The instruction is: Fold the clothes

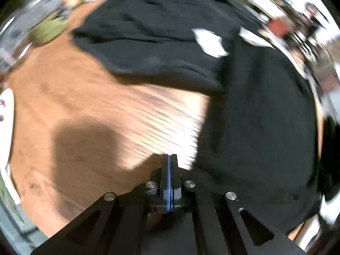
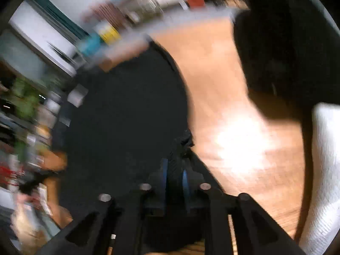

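A black garment [image 1: 244,110] with a white patch [image 1: 209,41] lies on the wooden table [image 1: 85,106], spreading across the top and right of the left wrist view. My left gripper [image 1: 170,159] is shut and empty, above bare wood just left of the garment's edge. In the right wrist view my right gripper [image 2: 175,165] is shut on a bunched fold of the black garment [image 2: 127,110], which hangs or lies to the left of it. Both views are motion blurred.
Cluttered shelves and boxes [image 2: 106,31] stand past the table's far edge. A person in a white top [image 2: 325,170] with dark hair [image 2: 282,42] is at the right. A white object [image 1: 6,116] lies at the table's left edge.
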### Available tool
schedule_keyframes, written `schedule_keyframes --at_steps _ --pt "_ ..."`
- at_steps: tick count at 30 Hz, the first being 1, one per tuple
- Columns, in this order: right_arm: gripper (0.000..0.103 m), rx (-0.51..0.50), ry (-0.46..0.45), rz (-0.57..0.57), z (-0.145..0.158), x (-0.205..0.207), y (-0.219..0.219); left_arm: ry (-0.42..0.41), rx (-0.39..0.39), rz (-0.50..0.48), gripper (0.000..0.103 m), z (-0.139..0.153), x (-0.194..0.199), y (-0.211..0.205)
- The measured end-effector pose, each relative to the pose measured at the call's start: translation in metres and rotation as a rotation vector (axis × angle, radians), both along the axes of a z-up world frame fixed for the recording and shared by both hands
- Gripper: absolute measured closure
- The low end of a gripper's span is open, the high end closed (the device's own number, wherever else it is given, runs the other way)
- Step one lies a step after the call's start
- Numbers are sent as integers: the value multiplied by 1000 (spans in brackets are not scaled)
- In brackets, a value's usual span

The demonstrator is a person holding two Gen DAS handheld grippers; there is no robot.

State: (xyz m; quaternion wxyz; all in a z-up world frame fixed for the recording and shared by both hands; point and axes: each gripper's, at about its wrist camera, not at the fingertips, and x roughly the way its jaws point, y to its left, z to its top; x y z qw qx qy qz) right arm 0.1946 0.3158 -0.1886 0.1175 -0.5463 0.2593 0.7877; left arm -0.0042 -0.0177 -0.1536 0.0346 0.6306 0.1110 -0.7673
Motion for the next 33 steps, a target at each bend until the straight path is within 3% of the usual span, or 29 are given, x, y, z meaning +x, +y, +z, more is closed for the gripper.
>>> schedule_keyframes --at_steps 2,6,9,11,13,15,17,19,21,23,25,27,29,31,32,33 --pt "66 5 -78 -7 -13 2 3 13 -6 -5 102 9 6 -6" --pt "59 -28 45 -95 16 16 24 13 30 -168 102 38 27 24" --pt "75 28 83 -77 33 8 26 -93 12 -313 102 23 32 77" --pt "89 17 78 6 31 -6 11 -145 -14 -322 102 2 37 93" --pt "90 -18 56 107 21 -21 -14 -182 -39 -299 102 -17 41 99" --pt "91 17 17 164 10 -31 -30 -162 -41 -281 102 -18 46 94" --pt "91 82 -42 151 -8 -37 -31 -152 -39 -248 101 -20 50 87" --pt "96 52 -65 83 -30 -39 -14 -148 12 -221 100 -22 52 81" --pt "98 18 -33 49 -23 -38 -5 -170 24 -199 100 -22 52 82" --pt "80 -1 -43 31 -14 -37 0 -196 16 -183 100 -20 51 86" --pt "66 21 -33 44 5 -34 -3 -167 -7 -198 100 -4 52 96" --pt "62 47 -8 81 33 -29 -10 -130 19 -222 100 15 53 108" --pt "45 13 11 102 54 -26 -16 -102 55 -258 100 35 55 123" --pt "36 -30 38 130 74 -26 -24 -67 71 -305 98 54 57 140" --pt "32 -39 49 143 83 -26 -27 -42 67 -334 91 64 59 148" --pt "30 -39 61 159 91 -27 -34 -4 51 -370 75 80 66 155"
